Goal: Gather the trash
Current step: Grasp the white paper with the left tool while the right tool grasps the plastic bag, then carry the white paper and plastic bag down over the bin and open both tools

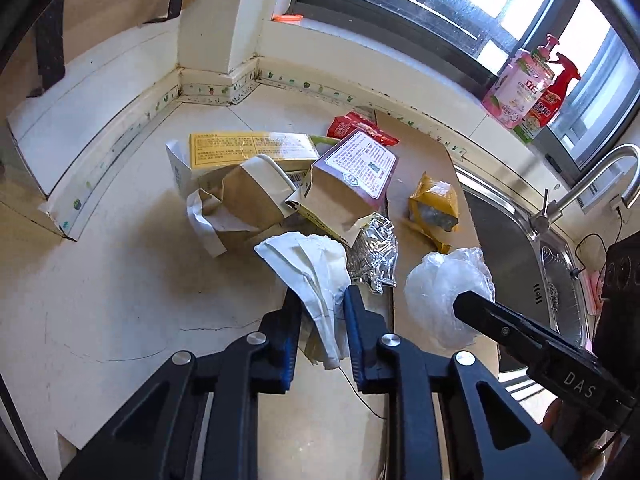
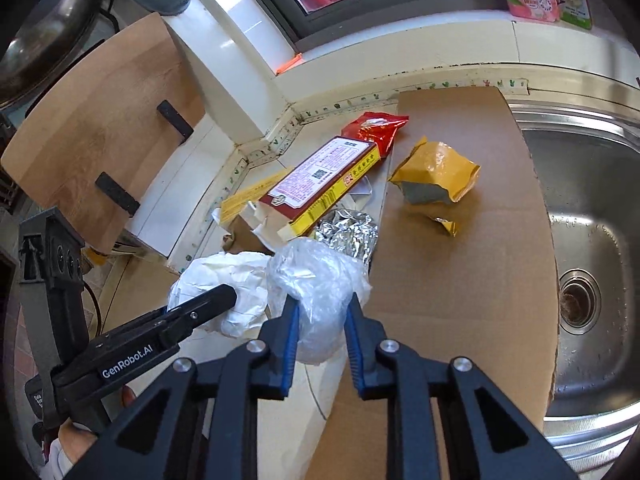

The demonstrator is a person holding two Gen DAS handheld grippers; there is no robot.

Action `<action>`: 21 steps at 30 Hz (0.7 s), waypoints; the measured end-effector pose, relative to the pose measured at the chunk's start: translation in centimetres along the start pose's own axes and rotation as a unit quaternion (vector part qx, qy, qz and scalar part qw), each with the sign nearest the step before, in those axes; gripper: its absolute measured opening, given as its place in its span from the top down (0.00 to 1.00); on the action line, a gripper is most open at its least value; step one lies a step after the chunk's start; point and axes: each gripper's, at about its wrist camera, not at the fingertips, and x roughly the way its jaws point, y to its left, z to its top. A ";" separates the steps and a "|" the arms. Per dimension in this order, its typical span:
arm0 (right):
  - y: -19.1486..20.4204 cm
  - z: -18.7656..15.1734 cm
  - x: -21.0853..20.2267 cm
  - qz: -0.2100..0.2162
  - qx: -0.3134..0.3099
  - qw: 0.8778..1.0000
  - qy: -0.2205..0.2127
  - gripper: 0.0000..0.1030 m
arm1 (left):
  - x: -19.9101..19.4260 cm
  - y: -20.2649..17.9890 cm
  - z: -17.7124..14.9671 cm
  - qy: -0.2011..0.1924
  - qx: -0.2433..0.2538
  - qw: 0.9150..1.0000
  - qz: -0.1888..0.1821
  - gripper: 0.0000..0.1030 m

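Gathering litter: left gripper (image 1: 320,300) clenched on crumpled white paper (image 1: 308,264); right gripper (image 2: 322,304) grasping clear plastic wad (image 2: 316,280), both pinched for removal.

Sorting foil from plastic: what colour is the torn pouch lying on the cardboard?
Yellow torn pouch, grey inside; right wrist view.

The surface (image 1: 120,272) is a pale stone counter. A flat cardboard sheet (image 2: 460,264) lies on it beside the sink (image 2: 592,216). On the sheet: a torn yellow mailer (image 2: 436,176). On the bare stone: flattened cartons (image 1: 256,168), a red wrapper (image 2: 376,128), crumpled foil (image 1: 374,256).
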 end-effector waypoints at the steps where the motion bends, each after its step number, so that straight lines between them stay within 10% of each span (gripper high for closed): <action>1: 0.4 -0.2 -0.6 0.002 -0.003 1.000 -0.002 0.79 | -0.9 -0.1 -0.1 -0.004 0.003 1.000 -0.002 0.82; 21: 9.5 -10.1 -12.8 0.062 -0.057 0.996 -0.033 0.79 | -20.4 -3.1 -10.4 -0.070 0.122 0.990 -0.007 0.81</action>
